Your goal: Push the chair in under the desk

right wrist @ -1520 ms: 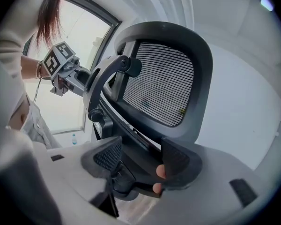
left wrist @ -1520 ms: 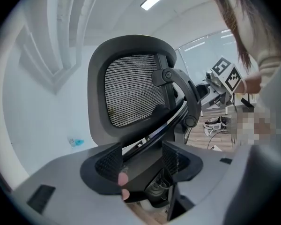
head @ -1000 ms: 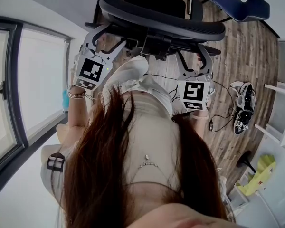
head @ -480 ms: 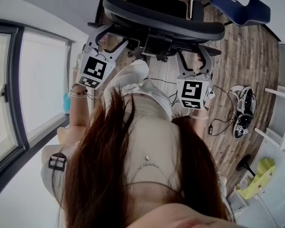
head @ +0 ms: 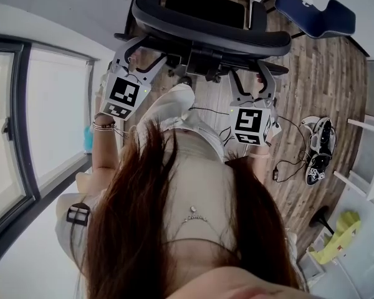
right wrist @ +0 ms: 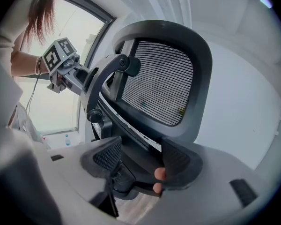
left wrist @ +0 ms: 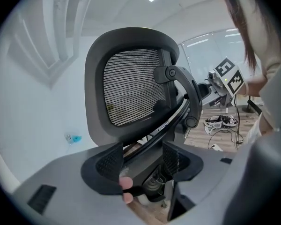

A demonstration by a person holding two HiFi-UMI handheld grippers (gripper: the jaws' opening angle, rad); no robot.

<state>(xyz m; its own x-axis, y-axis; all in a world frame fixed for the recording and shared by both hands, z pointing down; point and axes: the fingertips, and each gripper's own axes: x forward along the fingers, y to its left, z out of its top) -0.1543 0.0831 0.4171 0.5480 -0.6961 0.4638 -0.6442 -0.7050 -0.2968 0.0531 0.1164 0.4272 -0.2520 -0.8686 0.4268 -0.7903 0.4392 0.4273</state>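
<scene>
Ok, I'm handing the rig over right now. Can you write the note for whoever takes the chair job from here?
Left gripper: jaws apart, with the frame under the office chair's mesh backrest between them; no clamp visible.
Right gripper: the same on the other side, jaws apart.
Chair: on the wood floor, straight ahead, its back toward the person.
Done: both grippers are at the chair's back.
Left: push it in. The desk cannot be made out, so check ahead. Shoes and a cable lie to the right.
</scene>
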